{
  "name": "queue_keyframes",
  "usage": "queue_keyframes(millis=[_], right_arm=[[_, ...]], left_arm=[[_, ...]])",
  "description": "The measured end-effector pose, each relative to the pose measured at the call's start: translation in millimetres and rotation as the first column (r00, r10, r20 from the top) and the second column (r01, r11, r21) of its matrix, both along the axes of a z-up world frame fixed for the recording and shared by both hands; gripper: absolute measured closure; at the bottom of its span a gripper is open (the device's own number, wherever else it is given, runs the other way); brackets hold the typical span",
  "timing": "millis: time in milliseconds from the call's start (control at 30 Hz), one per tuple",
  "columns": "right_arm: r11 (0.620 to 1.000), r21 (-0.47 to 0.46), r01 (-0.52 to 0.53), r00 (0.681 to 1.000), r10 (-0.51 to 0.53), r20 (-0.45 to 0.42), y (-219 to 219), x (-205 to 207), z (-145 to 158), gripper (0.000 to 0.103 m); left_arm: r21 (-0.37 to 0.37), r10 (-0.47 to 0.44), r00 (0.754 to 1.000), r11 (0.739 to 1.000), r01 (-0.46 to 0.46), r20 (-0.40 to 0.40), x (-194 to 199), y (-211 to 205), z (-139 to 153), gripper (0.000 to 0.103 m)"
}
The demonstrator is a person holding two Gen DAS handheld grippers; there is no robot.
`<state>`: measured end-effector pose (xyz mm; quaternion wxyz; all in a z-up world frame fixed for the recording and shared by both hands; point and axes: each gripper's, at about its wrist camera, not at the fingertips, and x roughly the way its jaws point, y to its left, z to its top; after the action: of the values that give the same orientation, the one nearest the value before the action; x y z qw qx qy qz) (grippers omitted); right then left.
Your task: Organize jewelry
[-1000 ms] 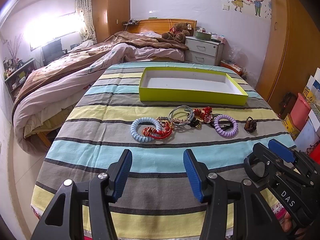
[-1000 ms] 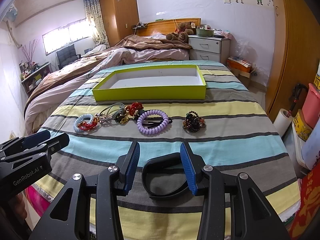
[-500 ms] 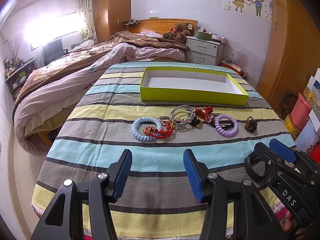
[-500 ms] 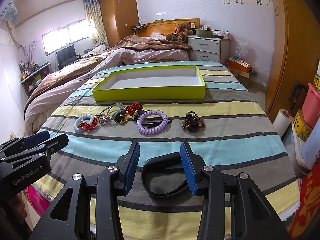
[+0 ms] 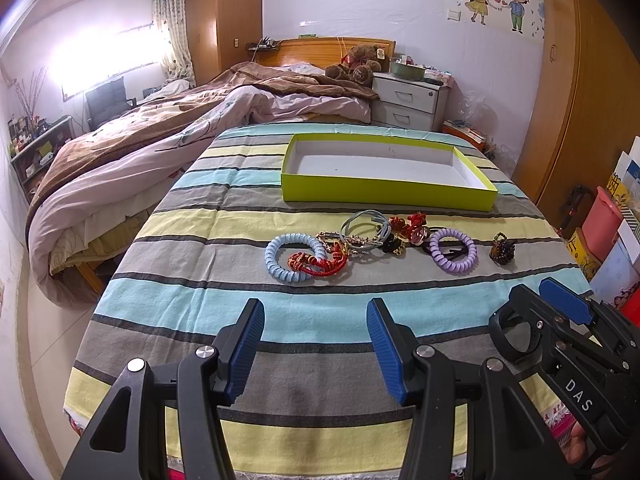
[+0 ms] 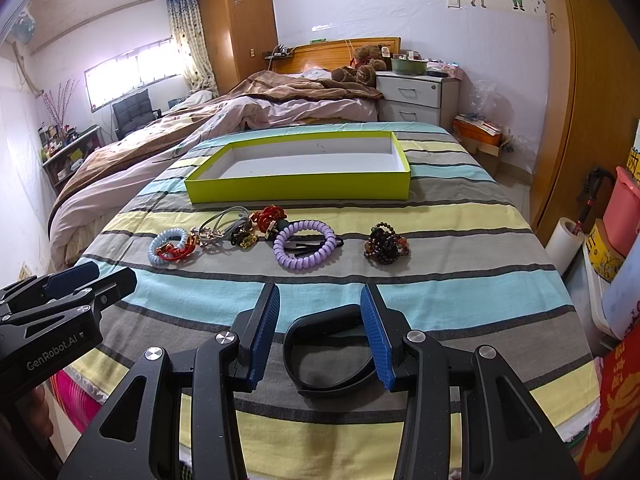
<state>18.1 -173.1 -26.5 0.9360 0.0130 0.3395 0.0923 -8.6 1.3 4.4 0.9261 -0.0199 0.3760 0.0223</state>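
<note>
My right gripper (image 6: 320,320) pinches a black band (image 6: 324,356), left gripper (image 5: 316,344) gapes empty; the far tray (image 5: 384,192) holds nothing yet

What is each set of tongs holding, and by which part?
Right tongs grip a black band across its opposite sides; left tongs hold nothing.

The right gripper (image 5: 560,312), seen from the left wrist camera, bears the white letters "DAS" on its black body. The left gripper (image 6: 76,280), seen from the right wrist camera, bears "GenRobot.AI" in white on its black side. A red packet (image 6: 616,396) at the right edge carries gold characters too blurred to read.
</note>
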Motion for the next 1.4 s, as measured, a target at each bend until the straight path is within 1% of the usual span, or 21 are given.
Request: queue_keyframes(millis=[1100, 1400], right_arm=[[1.000, 0.000, 0.000, 1.000, 0.000, 0.003, -1.0, -2.0, 2.9, 0.060], [1.000, 0.000, -0.003, 1.000, 0.003, 0.003, -2.1, -1.5, 3.7, 0.060]], left_arm=[[-0.001, 0.004, 1.000, 1.000, -0.004, -0.004, -1.1, 4.6, 0.5, 0.050], [-0.017, 0.004, 1.000, 1.000, -0.005, -0.013, 2.2, 10.2, 1.0, 0.050]])
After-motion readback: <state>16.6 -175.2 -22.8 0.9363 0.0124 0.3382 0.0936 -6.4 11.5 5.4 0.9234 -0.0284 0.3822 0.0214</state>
